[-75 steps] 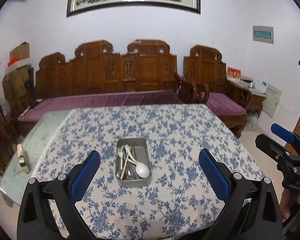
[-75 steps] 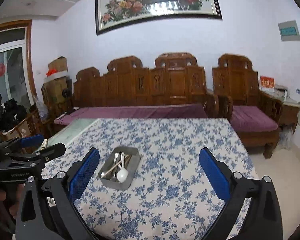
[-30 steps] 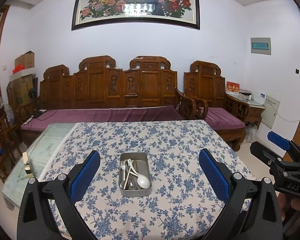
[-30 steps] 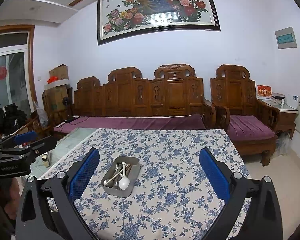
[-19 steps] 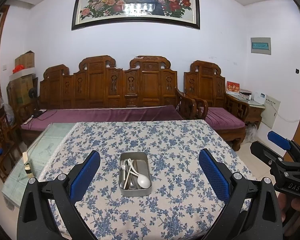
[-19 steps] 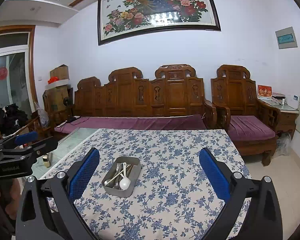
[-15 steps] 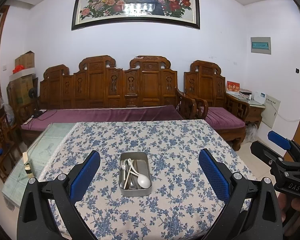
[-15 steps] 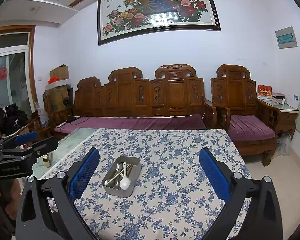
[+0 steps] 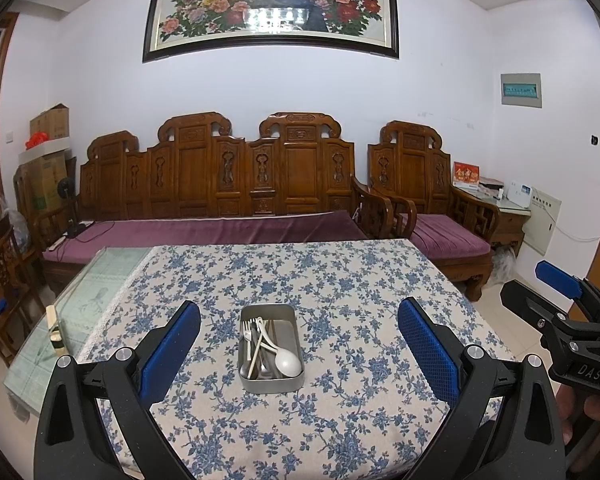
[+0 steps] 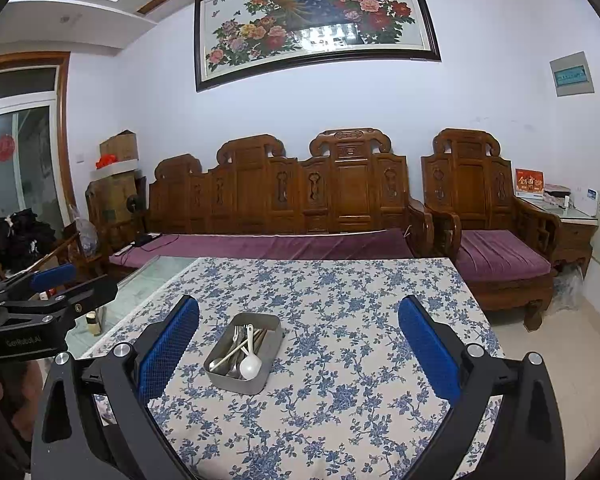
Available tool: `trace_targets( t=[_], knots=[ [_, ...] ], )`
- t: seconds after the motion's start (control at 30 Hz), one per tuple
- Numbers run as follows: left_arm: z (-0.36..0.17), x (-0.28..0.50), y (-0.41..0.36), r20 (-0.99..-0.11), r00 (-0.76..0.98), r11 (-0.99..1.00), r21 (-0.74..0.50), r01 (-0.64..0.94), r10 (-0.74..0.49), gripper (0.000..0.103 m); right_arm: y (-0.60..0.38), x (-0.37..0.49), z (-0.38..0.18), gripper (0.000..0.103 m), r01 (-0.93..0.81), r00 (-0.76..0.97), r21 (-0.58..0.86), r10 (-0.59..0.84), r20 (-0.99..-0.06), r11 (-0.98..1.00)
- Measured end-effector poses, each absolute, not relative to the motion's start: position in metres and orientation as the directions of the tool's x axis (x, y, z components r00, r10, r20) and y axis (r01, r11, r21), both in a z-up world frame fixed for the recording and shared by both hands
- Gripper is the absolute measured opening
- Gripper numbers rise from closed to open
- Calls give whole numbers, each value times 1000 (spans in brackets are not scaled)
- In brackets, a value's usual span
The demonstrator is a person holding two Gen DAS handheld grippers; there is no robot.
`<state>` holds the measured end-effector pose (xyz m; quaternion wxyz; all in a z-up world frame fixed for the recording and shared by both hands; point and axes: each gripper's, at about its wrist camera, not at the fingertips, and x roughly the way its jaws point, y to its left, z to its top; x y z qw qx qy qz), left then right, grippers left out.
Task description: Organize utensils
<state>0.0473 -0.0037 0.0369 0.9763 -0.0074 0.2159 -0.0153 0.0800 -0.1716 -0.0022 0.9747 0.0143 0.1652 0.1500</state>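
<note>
A grey metal tin (image 9: 289, 383) (image 10: 218, 376) sits on the blue-flowered tablecloth (image 9: 340, 280) (image 10: 340, 300). In it lie a white spoon (image 9: 287, 362) (image 10: 250, 365), a fork (image 9: 247, 330) (image 10: 238, 334) and several other utensils. My left gripper (image 9: 299, 346) is open and empty, held back above the table's near edge, apart from the tin. My right gripper (image 10: 299, 346) is open and empty too, right of the left one; it also shows at the right edge of the left wrist view (image 9: 556, 292). The left gripper shows at the left edge of the right wrist view (image 10: 56, 280).
A carved wooden sofa with purple cushions (image 9: 220, 232) stands behind the table, an armchair (image 9: 440, 220) to its right. The bare glass tabletop (image 9: 80, 300) at the left carries a small yellow object (image 9: 56, 332). Boxes (image 9: 48, 152) are stacked at the far left.
Both grippers have pulled back and tilted up since 2.5 s ago, so the tin looks smaller and farther. Over the last second almost nothing has moved.
</note>
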Motion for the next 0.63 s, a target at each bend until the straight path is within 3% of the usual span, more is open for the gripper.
trace_targets(
  t=[0.63],
  knots=[
    [37, 47, -6, -420, 907, 1000, -12, 24, -26, 95, -170, 79, -2, 100, -288, 901, 78, 298, -316, 954]
  ],
)
